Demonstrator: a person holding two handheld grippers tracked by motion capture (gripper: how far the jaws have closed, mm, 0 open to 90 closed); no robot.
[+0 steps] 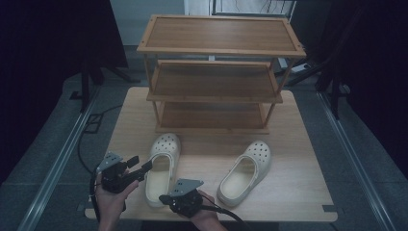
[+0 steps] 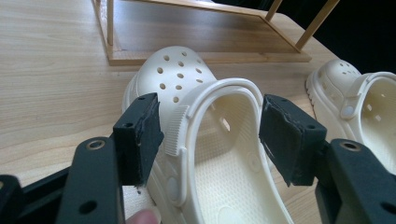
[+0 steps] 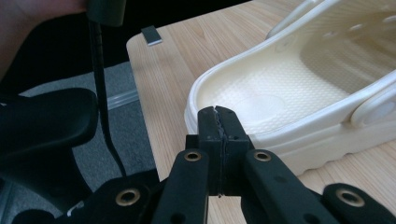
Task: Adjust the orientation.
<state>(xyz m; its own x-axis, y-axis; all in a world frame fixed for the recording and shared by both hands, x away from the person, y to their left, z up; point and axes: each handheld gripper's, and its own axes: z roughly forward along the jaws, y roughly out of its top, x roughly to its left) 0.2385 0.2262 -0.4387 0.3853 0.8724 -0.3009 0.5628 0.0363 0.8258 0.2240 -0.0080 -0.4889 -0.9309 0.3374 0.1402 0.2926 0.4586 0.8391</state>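
Note:
Two cream clogs lie on the wooden table, toes toward the rack. My left gripper is open at the left clog, level with its strap. In the left gripper view the black pads stand on either side of the clog's near rim and strap without pressing, my left gripper wide around them. My right gripper sits at the front edge by that clog's heel. Its jaws are pressed together with nothing between them; the right gripper stands just short of the heel. The right clog lies apart.
A three-shelf wooden shoe rack stands at the back of the table, its shelves bare. The table's front left corner carries a small grey tag, with grey floor below. The second clog lies to the right.

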